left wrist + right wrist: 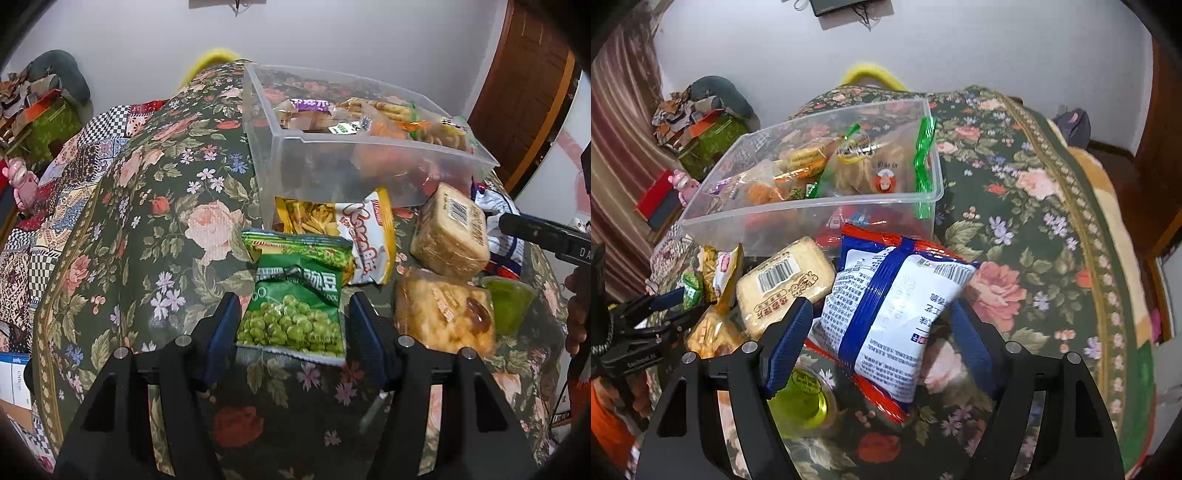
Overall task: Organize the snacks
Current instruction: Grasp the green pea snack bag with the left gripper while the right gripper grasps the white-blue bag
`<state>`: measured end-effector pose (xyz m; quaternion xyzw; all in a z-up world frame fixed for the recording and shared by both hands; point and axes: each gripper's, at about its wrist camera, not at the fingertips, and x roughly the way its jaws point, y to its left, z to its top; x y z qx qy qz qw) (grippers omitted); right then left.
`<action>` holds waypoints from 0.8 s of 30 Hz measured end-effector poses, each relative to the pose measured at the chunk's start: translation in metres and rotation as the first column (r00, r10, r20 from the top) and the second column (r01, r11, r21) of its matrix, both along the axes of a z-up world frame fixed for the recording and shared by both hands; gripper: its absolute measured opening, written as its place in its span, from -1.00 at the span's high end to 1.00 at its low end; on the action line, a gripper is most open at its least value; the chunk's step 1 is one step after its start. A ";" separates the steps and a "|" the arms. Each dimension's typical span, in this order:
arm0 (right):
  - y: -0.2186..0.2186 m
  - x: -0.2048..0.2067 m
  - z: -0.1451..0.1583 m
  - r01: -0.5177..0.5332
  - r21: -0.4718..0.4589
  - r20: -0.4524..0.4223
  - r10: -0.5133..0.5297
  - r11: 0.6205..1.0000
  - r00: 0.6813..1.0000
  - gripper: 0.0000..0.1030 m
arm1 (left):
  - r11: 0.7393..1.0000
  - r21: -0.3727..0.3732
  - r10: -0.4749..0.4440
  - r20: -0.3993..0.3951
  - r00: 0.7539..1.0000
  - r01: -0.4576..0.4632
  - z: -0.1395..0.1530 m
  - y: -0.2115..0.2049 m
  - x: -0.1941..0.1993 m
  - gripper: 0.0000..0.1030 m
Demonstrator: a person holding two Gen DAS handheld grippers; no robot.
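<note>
On the table under the dark green floral cloth (pixel 155 206), the work looks about half done, judging by what lies where. The clear plastic rectangular bin (pixel 280 122) at twelve o'clock already holds several wrapped snacks, but a group of packets waits outside it. From left to right in the left wrist view: the green bag of peas (pixel 295 306) lies flat at six o'clock from the bin, and the left gripper (pixel 291 332) stands around its lower end, fingers apart, pads beside the bag and not pressing it. At one o'clock from the peas is the yellow and white bag of fried sticks (pixel 351 232), then the beige wrapped cake with a barcode (pixel 450 229), the pale puffed-rice packet (pixel 443 314) and a small green jelly cup (pixel 509 306). In the right wrist view, the right gripper (pixel 882 332) has its fingers wide apart around the white noodle packet with blue and red bands (pixel 890 314), which lies at six o'clock from the bin; whether the pads touch it I cannot tell. So six snacks are left.
</note>
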<state>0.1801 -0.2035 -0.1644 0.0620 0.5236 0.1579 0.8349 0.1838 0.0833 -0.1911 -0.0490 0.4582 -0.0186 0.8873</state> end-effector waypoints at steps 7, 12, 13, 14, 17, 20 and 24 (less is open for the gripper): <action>0.002 0.002 -0.012 0.010 0.031 -0.034 -0.009 0.999 0.999 -0.41 | 1.000 -0.002 -0.005 0.018 1.000 0.005 -0.006 0.001 0.005 0.01; 0.002 -0.002 -0.011 -0.008 0.060 -0.032 0.010 0.998 0.999 -0.11 | 1.000 -0.017 -0.004 0.027 1.000 0.005 -0.005 0.002 0.000 0.08; 0.003 -0.003 -0.010 -0.010 0.052 -0.025 0.011 0.999 1.000 -0.02 | 1.000 -0.021 -0.006 0.031 1.000 0.006 -0.004 0.002 -0.002 0.11; 0.004 -0.004 -0.010 -0.012 0.038 -0.020 0.012 0.999 1.000 -0.02 | 1.000 -0.022 -0.005 0.033 0.999 0.006 -0.003 0.002 -0.003 0.12; 0.003 -0.009 -0.007 -0.018 0.020 -0.005 0.018 1.000 1.000 0.00 | 1.000 -0.017 -0.001 0.041 0.999 0.002 0.000 0.002 -0.008 0.13; -0.002 -0.013 -0.003 -0.007 0.018 0.005 0.007 1.000 1.000 0.01 | 1.000 -0.010 0.002 0.059 0.998 -0.002 0.008 0.002 -0.014 0.14; -0.010 -0.016 0.009 0.006 0.021 0.029 -0.007 1.000 1.000 0.01 | 1.000 -0.007 0.001 0.092 0.996 0.000 0.024 0.000 -0.019 0.14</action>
